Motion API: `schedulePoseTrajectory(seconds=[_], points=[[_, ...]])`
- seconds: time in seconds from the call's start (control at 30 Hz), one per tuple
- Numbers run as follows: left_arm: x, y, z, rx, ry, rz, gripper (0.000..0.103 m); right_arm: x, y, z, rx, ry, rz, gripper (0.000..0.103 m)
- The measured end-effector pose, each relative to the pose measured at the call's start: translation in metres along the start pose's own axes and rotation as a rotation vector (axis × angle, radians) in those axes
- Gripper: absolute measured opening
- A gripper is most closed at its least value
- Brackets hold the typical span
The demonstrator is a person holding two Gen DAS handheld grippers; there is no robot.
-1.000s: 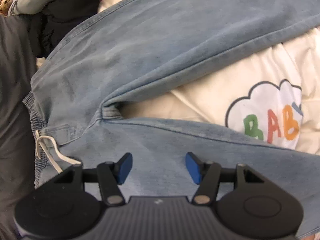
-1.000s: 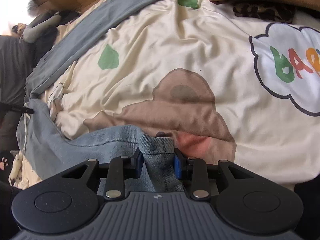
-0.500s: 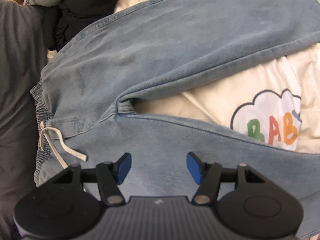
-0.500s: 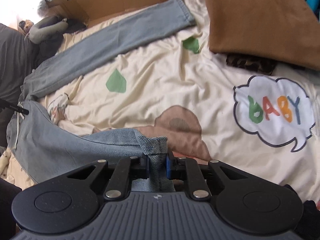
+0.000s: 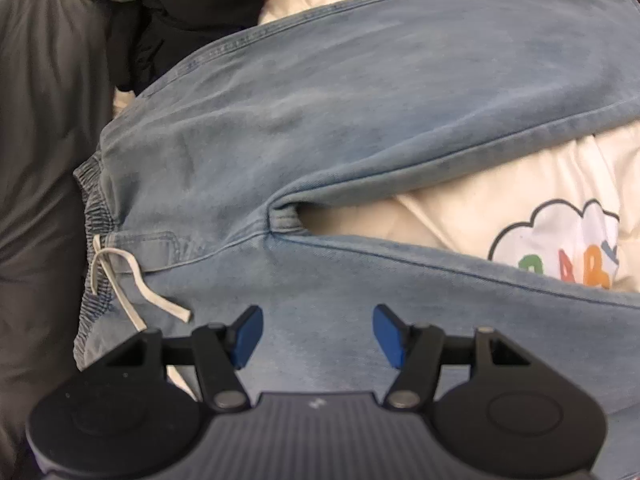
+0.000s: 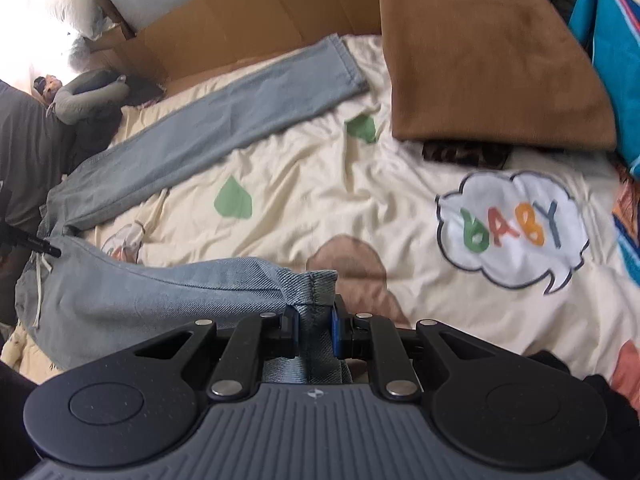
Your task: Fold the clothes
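Left wrist view looks down on a pair of light-blue jeans [image 5: 320, 120] spread across a cream bedspread [image 5: 500, 184]. Their denim is pale and washed out, with darker stitched seams along each leg, a gathered elastic waistband [image 5: 94, 216] at the left and a white drawstring [image 5: 132, 284] lying loose over the front. The two legs part at the crotch and run off to the right with a wedge of bedspread between them. The left gripper [image 5: 318, 336] hovers over the nearer leg near the waist, its blue fingers [image 5: 246, 336] spread wide and holding nothing.

From the right wrist view, the far leg lies flat and straight toward a cardboard sheet [image 6: 240, 24], while the near leg is lifted at its hem. The right gripper [image 6: 314, 328] is closed tight on that hem of the jeans [image 6: 160, 292], the cuff bunched and standing up between the fingers [image 6: 335, 328]. A folded brown garment [image 6: 488, 64] rests on the bedspread [image 6: 320, 184] beyond a printed "BABY" cloud [image 6: 512, 232], and a teal cloth [image 6: 616, 60] sits at the right edge.
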State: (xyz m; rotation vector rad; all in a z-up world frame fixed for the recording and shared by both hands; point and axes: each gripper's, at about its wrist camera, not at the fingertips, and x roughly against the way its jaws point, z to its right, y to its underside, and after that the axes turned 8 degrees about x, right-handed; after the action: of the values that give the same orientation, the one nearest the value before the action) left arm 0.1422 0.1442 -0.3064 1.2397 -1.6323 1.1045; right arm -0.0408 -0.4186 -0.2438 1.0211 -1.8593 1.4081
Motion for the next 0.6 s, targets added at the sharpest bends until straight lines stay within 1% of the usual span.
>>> schedulePoseTrajectory(seconds=[0.1, 0.23, 0.37, 0.53, 0.6], points=[[-0.003, 0.001, -0.003, 0.006, -0.003, -0.003, 0.064, 0.006, -0.003, -0.002, -0.01, 0.011, 0.02, 0.013], [-0.01, -0.001, -0.004, 0.024, 0.006, 0.011, 0.064, 0.008, -0.002, 0.001, -0.026, 0.02, 0.005, 0.013], [-0.016, -0.005, -0.004, 0.039, 0.021, 0.037, 0.064, -0.012, 0.002, 0.011, -0.052, 0.046, -0.035, 0.014], [-0.024, -0.01, -0.004, 0.057, 0.04, 0.069, 0.062, -0.047, -0.003, 0.022, -0.052, 0.079, -0.089, 0.014], [-0.033, -0.015, -0.006, 0.058, 0.036, 0.061, 0.063, -0.061, -0.005, 0.025, -0.045, 0.09, -0.119, 0.014]])
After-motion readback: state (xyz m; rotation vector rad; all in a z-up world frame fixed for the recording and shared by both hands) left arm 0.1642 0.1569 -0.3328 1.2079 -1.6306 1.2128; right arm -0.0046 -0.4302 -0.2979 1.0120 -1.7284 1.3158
